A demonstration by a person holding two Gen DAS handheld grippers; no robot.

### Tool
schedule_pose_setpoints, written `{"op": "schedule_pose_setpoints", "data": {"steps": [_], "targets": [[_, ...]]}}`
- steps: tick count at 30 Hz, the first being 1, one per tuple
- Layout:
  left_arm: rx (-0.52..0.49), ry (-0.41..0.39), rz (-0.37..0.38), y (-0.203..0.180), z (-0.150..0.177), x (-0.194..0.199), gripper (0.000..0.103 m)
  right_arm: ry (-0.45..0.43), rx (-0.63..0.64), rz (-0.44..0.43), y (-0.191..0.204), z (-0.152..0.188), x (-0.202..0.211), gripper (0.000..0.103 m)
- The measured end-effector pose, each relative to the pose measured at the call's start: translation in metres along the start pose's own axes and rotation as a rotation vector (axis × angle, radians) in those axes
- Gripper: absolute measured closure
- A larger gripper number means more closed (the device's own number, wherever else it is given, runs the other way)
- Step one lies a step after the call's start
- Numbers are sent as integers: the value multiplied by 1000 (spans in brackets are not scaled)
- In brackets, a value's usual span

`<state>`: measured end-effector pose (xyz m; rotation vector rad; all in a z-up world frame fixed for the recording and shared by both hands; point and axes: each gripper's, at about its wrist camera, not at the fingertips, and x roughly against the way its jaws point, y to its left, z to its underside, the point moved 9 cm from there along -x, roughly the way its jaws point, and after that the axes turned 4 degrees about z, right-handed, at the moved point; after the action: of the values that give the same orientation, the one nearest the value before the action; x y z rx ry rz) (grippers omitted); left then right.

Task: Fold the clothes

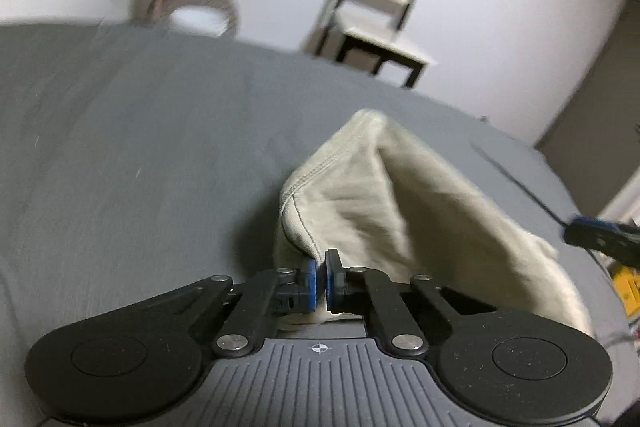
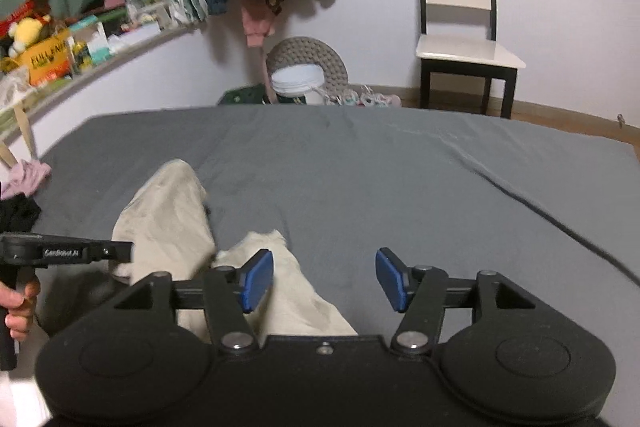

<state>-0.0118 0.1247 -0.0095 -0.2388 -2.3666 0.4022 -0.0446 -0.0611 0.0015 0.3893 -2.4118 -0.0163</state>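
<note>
1. Cream garment (image 1: 384,187) is spread on the grey bed sheet (image 1: 140,147), on the near part of the bed.
2. The left hand-held gripper (image 1: 321,281) is closed tight on an edge of the cream garment; its 2 blue pads (image 1: 311,285) are pressed almost together with the cloth pinched at their tips.
3. From that pinch the fabric is raised off the sheet, and a stitched hem is shown along the lifted fold.
4. The right hand-held gripper (image 2: 324,279) is held wide apart, with nothing between its 2 blue pads (image 2: 258,281).
5. In the right wrist view, the left pad is positioned above the cream garment (image 2: 168,227), while bare grey bed sheet (image 2: 400,167) is seen under the right pad.
6. A hand (image 2: 20,303) is seen at the left edge of the right wrist view, wrapped around the black handle of the left hand-held gripper.
7. A white chair (image 2: 460,27) is placed against the wall beyond the bed.
</note>
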Motion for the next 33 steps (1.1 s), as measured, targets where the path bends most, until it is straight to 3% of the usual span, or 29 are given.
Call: {"op": "schedule_pose_setpoints", "data": {"steps": [3, 7, 11, 15, 18, 22, 24, 26, 27, 28, 30, 33], "targets": [[-146, -70, -9, -17, -11, 33, 99, -40, -83, -85, 1, -5, 5, 34], [-387, -149, -19, -39, -19, 89, 99, -43, -138, -215, 9, -7, 6, 34], [-497, -207, -80, -34, -30, 148, 99, -19, -117, -290, 21, -4, 3, 33], [-386, -143, -97, 5, -40, 183, 99, 14, -66, -306, 38, 1, 2, 30], [-201, -26, -24, 25, -29, 178, 99, 37, -28, -303, 51, 6, -3, 30], [-70, -10, 46, 31, -12, 158, 97, 49, -17, -314, 63, 11, -1, 28], [-40, -5, 66, 31, -10, 141, 86, 50, -16, -319, 66, 13, 1, 28], [1, -1, 77, 33, -7, 125, 60, 53, -15, -313, 66, 15, 0, 27], [11, -10, 77, 34, -4, 121, 33, 54, -13, -311, 66, 15, -1, 27], [11, -22, 69, 32, -4, 115, 14, 55, -11, -311, 66, 15, -2, 27], [10, -46, 56, 29, -3, 103, 8, 54, -8, -310, 66, 16, -3, 27], [47, -1, 93, 28, 2, 80, 8, 34, 5, -300, 67, 15, -3, 24]]}}
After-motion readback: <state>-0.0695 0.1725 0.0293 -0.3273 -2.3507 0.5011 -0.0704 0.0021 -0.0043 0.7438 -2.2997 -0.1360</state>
